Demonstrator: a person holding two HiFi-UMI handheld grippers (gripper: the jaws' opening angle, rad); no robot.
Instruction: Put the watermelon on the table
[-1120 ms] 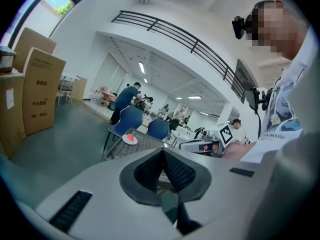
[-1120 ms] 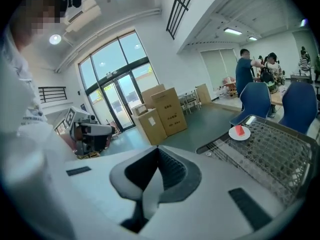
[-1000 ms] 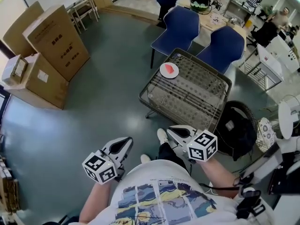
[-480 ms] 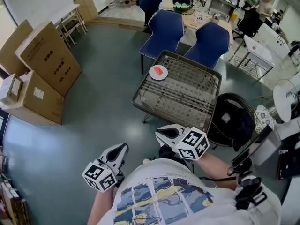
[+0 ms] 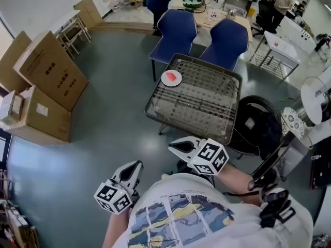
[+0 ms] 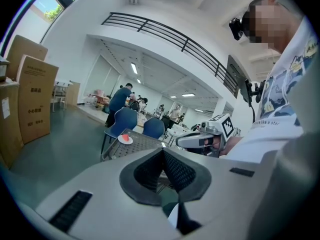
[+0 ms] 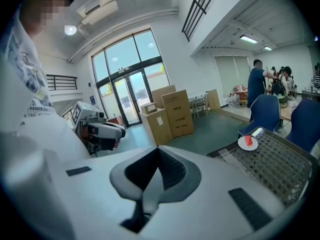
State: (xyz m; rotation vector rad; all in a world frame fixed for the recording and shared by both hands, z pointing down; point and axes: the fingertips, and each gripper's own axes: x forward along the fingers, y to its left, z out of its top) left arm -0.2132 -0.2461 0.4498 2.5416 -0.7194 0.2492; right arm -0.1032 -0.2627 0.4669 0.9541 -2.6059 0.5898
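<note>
A red watermelon slice point(image 5: 170, 77) lies on a small white plate point(image 5: 177, 80) at the far left corner of a wire-mesh table point(image 5: 207, 105). Both gripper views show the slice: watermelon slice point(image 6: 125, 138), watermelon slice point(image 7: 247, 141). My left gripper point(image 5: 135, 165) is held low by my body, well short of the table, shut and empty. My right gripper point(image 5: 173, 144) hangs just before the table's near edge, also shut with nothing in it. In each gripper view the pads meet: left gripper point(image 6: 162, 153), right gripper point(image 7: 157, 150).
Two blue chairs point(image 5: 173, 32) point(image 5: 227, 37) stand behind the table. Cardboard boxes point(image 5: 49, 74) are stacked at the left. A black bag point(image 5: 253, 128) sits right of the table, with a white fan point(image 5: 315, 99) beyond it. People stand at desks in the back.
The head view has shifted, so the table and plate sit a little further left and higher. The right gripper has drifted left in view. Both grippers stay shut.
</note>
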